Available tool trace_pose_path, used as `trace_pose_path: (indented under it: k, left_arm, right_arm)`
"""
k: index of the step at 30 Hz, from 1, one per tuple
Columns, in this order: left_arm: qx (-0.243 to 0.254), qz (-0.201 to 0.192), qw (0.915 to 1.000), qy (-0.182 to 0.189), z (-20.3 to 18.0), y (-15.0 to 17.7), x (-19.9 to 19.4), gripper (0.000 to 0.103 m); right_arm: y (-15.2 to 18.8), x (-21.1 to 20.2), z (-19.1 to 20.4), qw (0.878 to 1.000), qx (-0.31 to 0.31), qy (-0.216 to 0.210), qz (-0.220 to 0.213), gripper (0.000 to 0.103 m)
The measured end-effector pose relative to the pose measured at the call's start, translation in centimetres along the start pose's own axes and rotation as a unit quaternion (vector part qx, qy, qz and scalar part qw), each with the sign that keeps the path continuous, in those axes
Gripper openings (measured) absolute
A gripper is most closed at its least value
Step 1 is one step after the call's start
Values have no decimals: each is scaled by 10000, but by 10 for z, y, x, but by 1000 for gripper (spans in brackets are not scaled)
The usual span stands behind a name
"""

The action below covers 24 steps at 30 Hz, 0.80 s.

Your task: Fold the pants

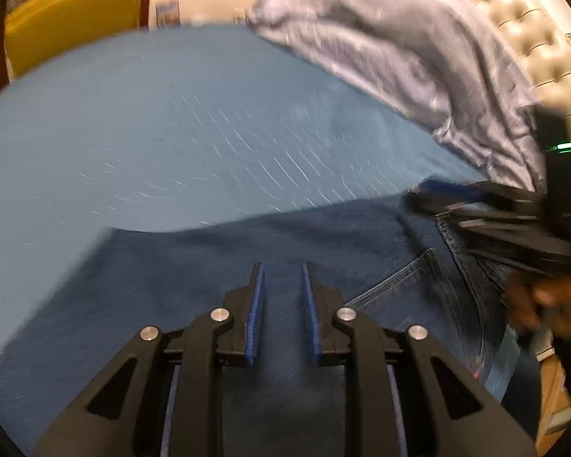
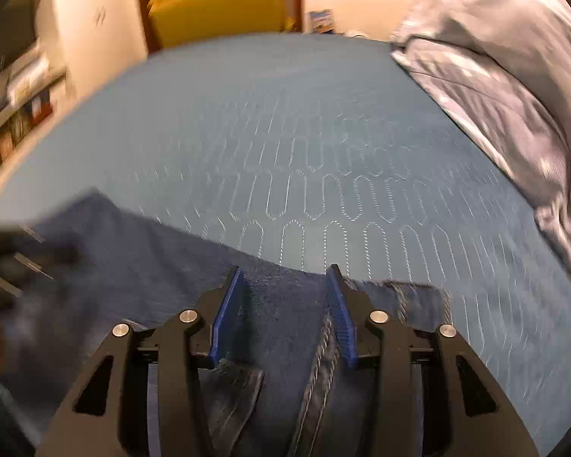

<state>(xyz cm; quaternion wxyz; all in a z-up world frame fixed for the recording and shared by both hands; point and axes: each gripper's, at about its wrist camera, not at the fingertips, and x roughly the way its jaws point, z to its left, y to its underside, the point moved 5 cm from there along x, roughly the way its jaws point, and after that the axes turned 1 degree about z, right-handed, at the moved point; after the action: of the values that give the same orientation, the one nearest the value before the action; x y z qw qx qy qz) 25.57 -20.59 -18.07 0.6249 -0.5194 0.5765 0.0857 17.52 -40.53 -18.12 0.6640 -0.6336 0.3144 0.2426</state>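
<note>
Dark blue jeans (image 1: 323, 243) lie flat on a blue quilted bed cover (image 1: 179, 129), with a back pocket (image 1: 411, 289) showing at the right. My left gripper (image 1: 282, 270) hovers over the jeans with its jaws apart and nothing between them. My right gripper (image 2: 285, 272) is open over the jeans (image 2: 281, 323), above a stitched seam (image 2: 323, 350) near the waistband edge. The right gripper also shows in the left wrist view (image 1: 487, 209), at the jeans' right edge. The left gripper appears blurred at the far left of the right wrist view (image 2: 15, 262).
A crumpled grey blanket (image 1: 399, 49) lies at the back right of the bed, also in the right wrist view (image 2: 514, 76). A tufted cream headboard (image 1: 525, 23) stands at the right. A yellow chair (image 2: 217, 3) stands beyond the bed. Shelves (image 2: 15, 95) are at the left.
</note>
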Motion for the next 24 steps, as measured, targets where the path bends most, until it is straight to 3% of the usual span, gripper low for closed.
trace_pose_path:
  k: [1,3,5,8,12,16,18,19,21,24]
  left_arm:
    - [-16,260,9994,-249,-1,-3,21,23]
    - [-146,320,9984,-441,2,-5,35,23]
    - [-335,140,9983,-462,2,-3,22,24]
    - [-395,-324,9982,-307,-7,21,-27,24]
    - [-532,-758,9952,-322,-32,95,-85,32]
    - [-534,-766,9939,-584,-63,186,-118,34]
    - [-119,-724,9933,-894,-81,209,-120,34]
    - [250,-746,9906,-1115,-90,216,-123,34]
    - [547,-798,9874,-1255,-95,219,-127,33]
    - [943,-874,9822,-1369,-107,208,-120,33]
  right_arm:
    - [3,-10,-5,9999,97,60,-55,63]
    - [19,-30,-25,9994,185,276,-16,64]
    - [40,-51,-41,9984,362,427,43,64]
    - [75,-73,-47,9974,705,101,97,65]
    - [120,-86,-22,9942,990,-307,295,65]
    - [148,-78,1,9892,1253,-506,568,64]
    - [158,-71,8,9894,1176,-347,778,33]
    - [160,-72,7,9897,1205,-275,728,31]
    - [163,-78,7,9882,1297,-410,711,16]
    - [168,-87,-5,9838,1611,-410,668,15]
